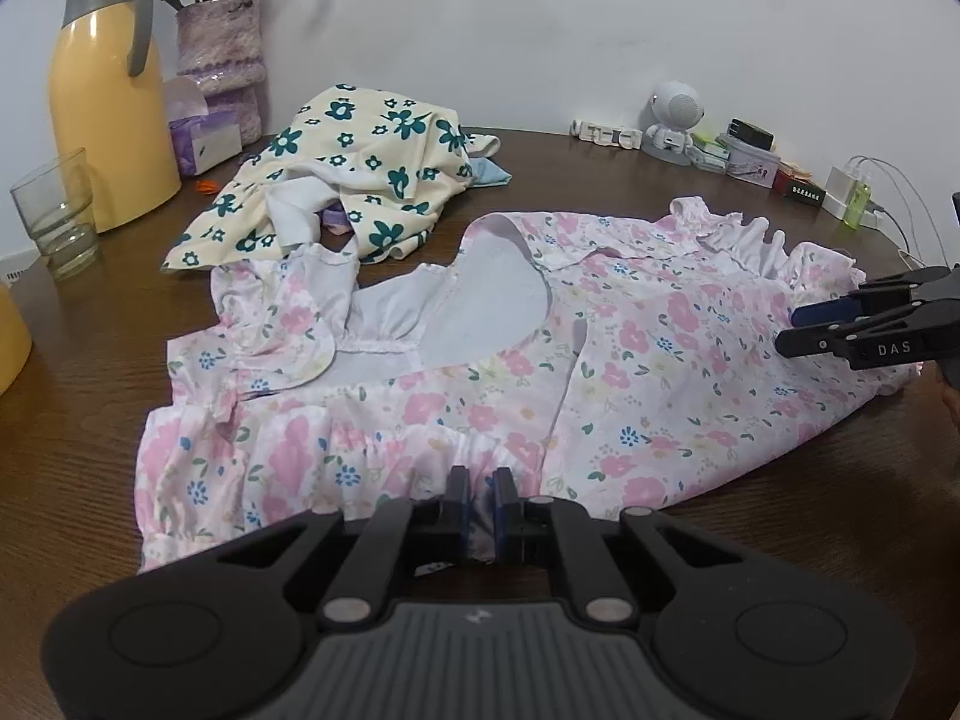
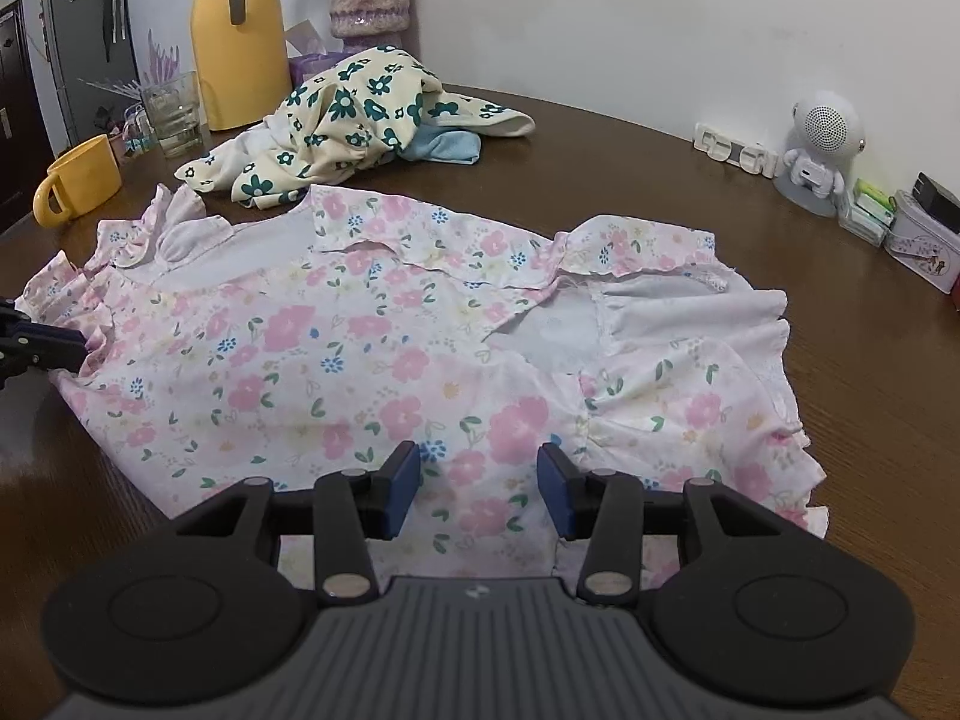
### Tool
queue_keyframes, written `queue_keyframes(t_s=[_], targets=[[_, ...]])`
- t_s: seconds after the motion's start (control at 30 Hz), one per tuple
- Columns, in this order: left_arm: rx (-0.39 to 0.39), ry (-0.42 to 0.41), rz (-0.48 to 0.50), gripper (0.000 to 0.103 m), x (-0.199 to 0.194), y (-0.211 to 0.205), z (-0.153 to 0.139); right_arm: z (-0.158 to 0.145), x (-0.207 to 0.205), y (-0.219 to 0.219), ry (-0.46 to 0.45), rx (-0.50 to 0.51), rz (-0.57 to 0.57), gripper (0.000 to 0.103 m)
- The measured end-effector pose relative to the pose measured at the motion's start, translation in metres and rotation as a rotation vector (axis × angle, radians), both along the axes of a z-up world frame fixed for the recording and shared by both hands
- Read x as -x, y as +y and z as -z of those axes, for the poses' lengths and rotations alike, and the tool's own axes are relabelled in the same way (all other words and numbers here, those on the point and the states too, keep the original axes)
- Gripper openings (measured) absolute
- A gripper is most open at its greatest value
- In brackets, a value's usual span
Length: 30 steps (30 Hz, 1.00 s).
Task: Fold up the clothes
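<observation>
- Between the pads of the left tool [image 1: 480, 501], a gathered fold of the pink floral dress [image 1: 660, 372] is pinched; the jaws are drawn together on the cloth at the dress's near edge.
- Just ahead of the left tool, the dress lies spread on the dark wooden counter [image 1: 78, 420], partly turned back so its pale lining shows around the neckline.
- Off to the left tool's right, the right tool [image 1: 798, 330] reaches in over the frilled edge of the dress.
- Seen from its own camera, the right tool [image 2: 478, 489] has its blue pads well apart and hangs just over the dress [image 2: 336, 360]; no cloth lies between them.
- Ahead of the right tool and to its left, the left tool [image 2: 75, 345] sits at the ruffled edge.
- Beyond the dress, a cream garment with green flowers [image 1: 360, 180] lies crumpled, a blue cloth [image 2: 444, 147] showing from under it.
- Farther back on the left stand a drinking glass [image 1: 57, 213], a yellow jug [image 1: 102, 114] and a knitted vase [image 1: 222, 42]; a yellow mug [image 2: 78, 180] is near them.
- Farther back on the right, a white robot figure [image 2: 819, 150] and small boxes [image 2: 924, 246] stand along the wall.
</observation>
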<state>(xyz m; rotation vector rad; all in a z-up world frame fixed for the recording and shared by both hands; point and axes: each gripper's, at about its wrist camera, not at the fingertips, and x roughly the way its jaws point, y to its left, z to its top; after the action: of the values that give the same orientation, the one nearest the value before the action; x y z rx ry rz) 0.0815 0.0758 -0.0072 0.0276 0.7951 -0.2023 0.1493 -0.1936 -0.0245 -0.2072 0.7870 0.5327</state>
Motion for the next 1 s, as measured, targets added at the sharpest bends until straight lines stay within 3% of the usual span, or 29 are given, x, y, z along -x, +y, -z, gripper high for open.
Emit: queue_keyframes(t_s=[0.03, 0.07, 0.1, 0.13, 0.17, 0.2, 0.27, 0.3, 0.43, 0.57, 0.83, 0.9, 1.0], targets=[[0.01, 0.002, -0.002, 0.01, -0.001, 0.001, -0.002, -0.001, 0.0, 0.0, 0.002, 0.0, -0.002, 0.045], [0.021, 0.001, -0.004, 0.018, -0.002, 0.002, -0.006, -0.004, 0.0, -0.001, 0.009, -0.011, -0.012, 0.045], [0.029, -0.011, -0.009, 0.036, -0.001, 0.003, -0.013, -0.008, 0.0, -0.001, 0.016, -0.021, -0.022, 0.046], [0.036, -0.03, -0.015, 0.047, 0.0, 0.006, -0.02, -0.014, 0.001, -0.002, 0.013, -0.039, -0.028, 0.051], [0.037, -0.056, -0.023, 0.065, 0.002, 0.008, -0.028, -0.023, 0.002, -0.004, 0.004, -0.055, -0.034, 0.061], [0.032, -0.084, -0.034, 0.078, 0.003, 0.011, -0.037, -0.034, 0.003, -0.006, -0.01, -0.067, -0.038, 0.068], [0.01, -0.126, -0.056, 0.091, 0.003, 0.016, -0.053, -0.053, 0.001, -0.008, -0.029, -0.073, -0.046, 0.097], [0.002, -0.139, -0.073, 0.097, 0.0, 0.019, -0.06, -0.064, 0.0, -0.008, -0.039, -0.072, -0.057, 0.103], [0.0, -0.129, -0.159, 0.102, -0.022, 0.035, -0.082, -0.096, -0.022, -0.006, -0.036, -0.042, -0.056, 0.103], [0.024, -0.083, -0.191, 0.102, -0.047, 0.047, -0.086, -0.11, -0.049, -0.003, -0.039, 0.01, -0.026, 0.103], [-0.008, 0.046, -0.214, 0.102, -0.102, 0.055, -0.068, -0.098, -0.127, 0.018, 0.075, 0.08, 0.043, 0.102], [-0.018, 0.073, -0.217, 0.1, -0.116, 0.057, -0.062, -0.091, -0.151, 0.025, 0.118, 0.105, 0.064, 0.098], [-0.038, 0.117, -0.221, 0.092, -0.136, 0.059, -0.054, -0.076, -0.178, 0.036, 0.182, 0.143, 0.087, 0.083]])
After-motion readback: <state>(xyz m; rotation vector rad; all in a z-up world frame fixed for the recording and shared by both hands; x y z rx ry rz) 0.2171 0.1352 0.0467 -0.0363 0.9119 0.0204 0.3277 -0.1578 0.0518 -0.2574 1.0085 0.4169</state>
